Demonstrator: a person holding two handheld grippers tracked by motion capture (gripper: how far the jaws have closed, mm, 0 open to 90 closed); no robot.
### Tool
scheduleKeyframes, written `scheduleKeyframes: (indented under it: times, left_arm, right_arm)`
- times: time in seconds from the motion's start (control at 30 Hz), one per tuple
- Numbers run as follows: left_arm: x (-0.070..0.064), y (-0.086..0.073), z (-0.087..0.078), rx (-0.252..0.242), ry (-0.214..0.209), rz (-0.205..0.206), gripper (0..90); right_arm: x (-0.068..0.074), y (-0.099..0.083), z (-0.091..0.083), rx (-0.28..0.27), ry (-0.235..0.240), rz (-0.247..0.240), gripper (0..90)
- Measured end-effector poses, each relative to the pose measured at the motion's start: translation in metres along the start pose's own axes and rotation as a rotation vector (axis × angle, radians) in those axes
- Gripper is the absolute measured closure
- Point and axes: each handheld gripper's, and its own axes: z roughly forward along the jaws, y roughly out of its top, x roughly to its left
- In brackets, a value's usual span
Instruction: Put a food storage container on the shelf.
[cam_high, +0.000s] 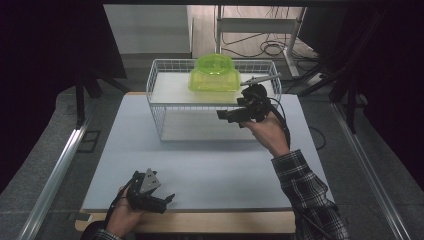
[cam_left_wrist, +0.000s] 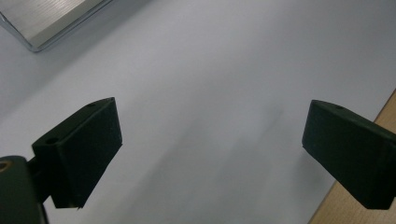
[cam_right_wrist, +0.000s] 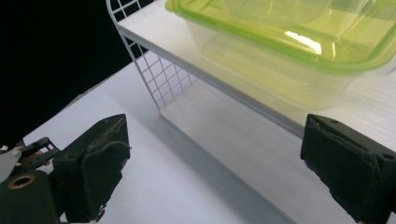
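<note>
A dim workshop surrounds a pale grey table (cam_high: 200, 175) whose wooden edge shows along the near side, with dark curtains to either flank and cables on the floor beyond. Nearest the person, the left gripper (cam_high: 162, 201) rests low at the front edge of the table, held in the left hand (cam_high: 122, 217); in the left gripper view its jaws stand wide apart over bare tabletop with nothing between them, which suggests it is simply parked out of the way while the other hand works. Farther in, the right hand (cam_high: 267, 132), in a plaid sleeve (cam_high: 310, 195), lifts the right gripper (cam_high: 225, 115) up in front of the white wire rack (cam_high: 160, 107) at about the height of the upper shelf. Its jaws also stand spread and empty, as the right gripper view shows, and they point toward the rack from its front right corner, a pose that fits either an approach to the container or a release just made; which of the two cannot be told. On the rack's upper shelf (cam_right_wrist: 154, 44) sits the green plastic container (cam_high: 214, 74), lidded, upright and toward the right half of the shelf, well clear of the gripper. The lower shelf lies bare beneath it.
</note>
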Motion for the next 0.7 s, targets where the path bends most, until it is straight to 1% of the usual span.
scheduleKeyframes:
  times: [0.27,0.37,0.7]
  left_arm:
    - [0.001,0.0,-0.001,0.006,-0.011,-0.007,4.3]
    - [0.001,0.001,-0.001,0.006,-0.023,-0.017,4.4]
    - [0.003,0.0,-0.002,0.001,-0.041,-0.033,4.4]
  right_arm:
    - [0.001,-0.011,0.001,0.015,-0.006,-0.015,7.5]
    - [0.001,-0.015,0.002,0.013,-0.006,-0.014,7.1]
    - [0.005,-0.029,0.004,0.025,-0.016,-0.049,6.0]
